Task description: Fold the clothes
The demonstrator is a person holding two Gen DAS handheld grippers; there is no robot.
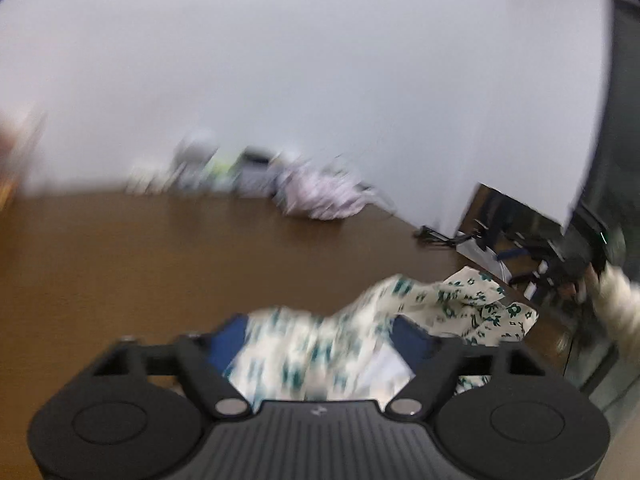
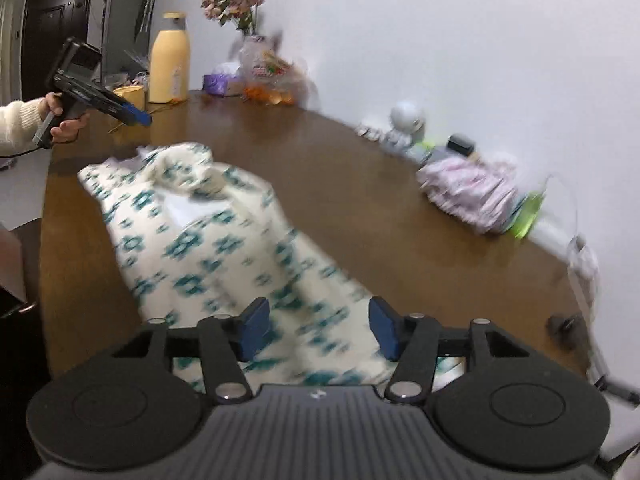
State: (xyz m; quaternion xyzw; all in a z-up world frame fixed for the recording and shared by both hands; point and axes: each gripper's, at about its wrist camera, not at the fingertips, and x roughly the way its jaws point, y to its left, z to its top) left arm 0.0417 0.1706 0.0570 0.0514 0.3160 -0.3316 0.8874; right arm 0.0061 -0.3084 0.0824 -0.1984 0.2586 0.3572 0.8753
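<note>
White cotton garment with green floral print (image 2: 208, 236) lies rumpled, unfolded, on the brown wooden table (image 2: 360, 184); left gripper (image 1: 320, 340) and right gripper (image 2: 316, 328) both spread wide, pinching nothing.

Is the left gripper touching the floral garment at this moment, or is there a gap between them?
Apart. The right wrist view shows the left gripper raised above the table, with bare wood between its blue fingertips and the floral garment.

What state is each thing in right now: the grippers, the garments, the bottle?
Left gripper: open, floral cloth between its fingers.
Right gripper: open over the cloth.
Floral garment: crumpled, unfolded, on the table.
Pink garment: bunched by the wall.
Yellow bottle: upright, capped.
</note>
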